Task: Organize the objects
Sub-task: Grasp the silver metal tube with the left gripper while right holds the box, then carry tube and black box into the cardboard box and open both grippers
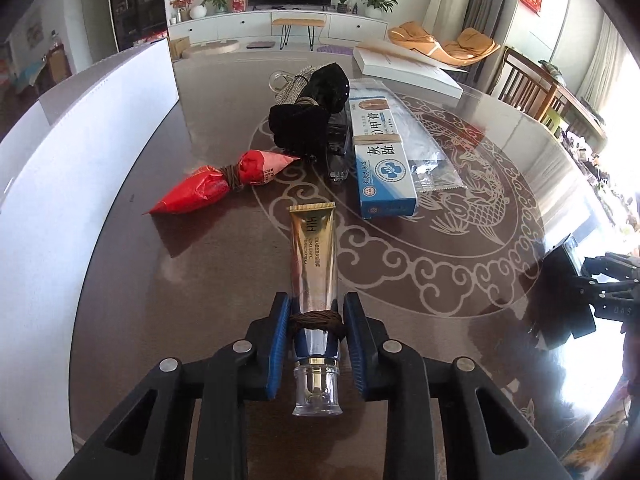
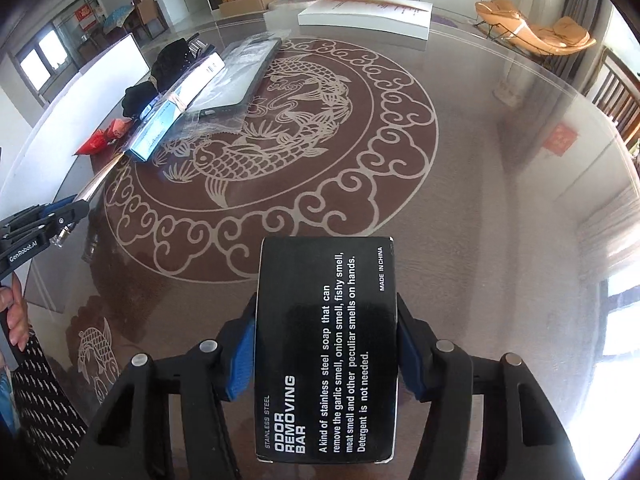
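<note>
A gold and silver cream tube (image 1: pixel 314 248) with a brown band wound round its lower end points away from me, and my left gripper (image 1: pixel 316 314) is shut on it at the band. Its clear cap (image 1: pixel 317 392) sticks out behind the blue pads. In the right wrist view, my right gripper (image 2: pixel 326 320) is shut on the long sides of a black box (image 2: pixel 326 352) printed "Odor Removing Bar". Both objects hang over the brown glass-topped table (image 2: pixel 480 200) with its koi pattern. The left gripper (image 2: pixel 60 216) also shows at the left edge of the right wrist view.
A red packet (image 1: pixel 224 180), a black cloth bundle (image 1: pixel 308 116), a blue-and-white carton (image 1: pixel 384 160) and a clear plastic bag (image 1: pixel 420 140) lie grouped at the table's far left. A flat white box (image 1: pixel 408 68) sits at the back. A white board (image 1: pixel 80 160) stands along the left.
</note>
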The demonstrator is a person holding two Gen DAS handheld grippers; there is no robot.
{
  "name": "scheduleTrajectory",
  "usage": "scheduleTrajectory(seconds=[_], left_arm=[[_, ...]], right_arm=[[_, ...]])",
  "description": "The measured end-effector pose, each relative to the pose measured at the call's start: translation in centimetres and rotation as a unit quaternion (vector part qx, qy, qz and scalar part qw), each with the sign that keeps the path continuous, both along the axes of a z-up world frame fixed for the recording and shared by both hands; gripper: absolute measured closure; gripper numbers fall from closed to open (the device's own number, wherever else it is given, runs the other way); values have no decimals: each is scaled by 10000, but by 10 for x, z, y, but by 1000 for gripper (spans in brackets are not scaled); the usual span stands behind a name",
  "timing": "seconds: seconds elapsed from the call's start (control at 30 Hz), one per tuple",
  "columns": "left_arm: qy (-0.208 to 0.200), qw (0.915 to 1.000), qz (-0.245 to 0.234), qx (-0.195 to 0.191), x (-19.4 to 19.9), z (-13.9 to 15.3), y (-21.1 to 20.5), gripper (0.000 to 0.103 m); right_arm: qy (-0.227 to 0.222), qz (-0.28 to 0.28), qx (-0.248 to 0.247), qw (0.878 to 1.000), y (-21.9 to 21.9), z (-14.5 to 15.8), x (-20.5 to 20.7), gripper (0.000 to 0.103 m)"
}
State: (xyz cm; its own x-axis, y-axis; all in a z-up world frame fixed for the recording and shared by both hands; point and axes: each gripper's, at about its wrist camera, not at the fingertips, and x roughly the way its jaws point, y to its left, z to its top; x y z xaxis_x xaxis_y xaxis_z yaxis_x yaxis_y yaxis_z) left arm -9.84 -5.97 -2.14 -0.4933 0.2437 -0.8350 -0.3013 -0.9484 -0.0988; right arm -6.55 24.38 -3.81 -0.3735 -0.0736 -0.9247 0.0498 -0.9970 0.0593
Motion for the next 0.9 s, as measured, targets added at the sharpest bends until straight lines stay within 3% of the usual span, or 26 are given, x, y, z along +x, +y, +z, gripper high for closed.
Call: scheduleTrajectory(seconds=[0.17, 0.37, 0.57, 0.7, 0.77, 0.9], left_arm=[[397, 9979, 155, 491, 27, 29, -24, 76], [871, 9894, 529, 1034, 50, 63, -57, 76], [1362, 9697, 1072, 1724, 75, 113, -124, 76], [1723, 9580, 1511, 1724, 78, 153, -188, 76], [1828, 9547, 1819, 1482, 72, 164, -220, 76], [1549, 9510, 2410, 1160, 48, 158, -287, 76]], right_arm=[[79, 175, -175, 9997, -8, 16, 12, 45], [406, 563, -355, 9970, -47, 51, 16, 45], [853, 1230, -597, 9869, -121, 99, 2, 45], [1223, 1778, -1014, 9712, -197, 136, -18, 45], [1345, 2032, -1356, 9603, -242, 152, -30, 44], [1499, 2602, -1847, 9358, -341, 173, -47, 44]])
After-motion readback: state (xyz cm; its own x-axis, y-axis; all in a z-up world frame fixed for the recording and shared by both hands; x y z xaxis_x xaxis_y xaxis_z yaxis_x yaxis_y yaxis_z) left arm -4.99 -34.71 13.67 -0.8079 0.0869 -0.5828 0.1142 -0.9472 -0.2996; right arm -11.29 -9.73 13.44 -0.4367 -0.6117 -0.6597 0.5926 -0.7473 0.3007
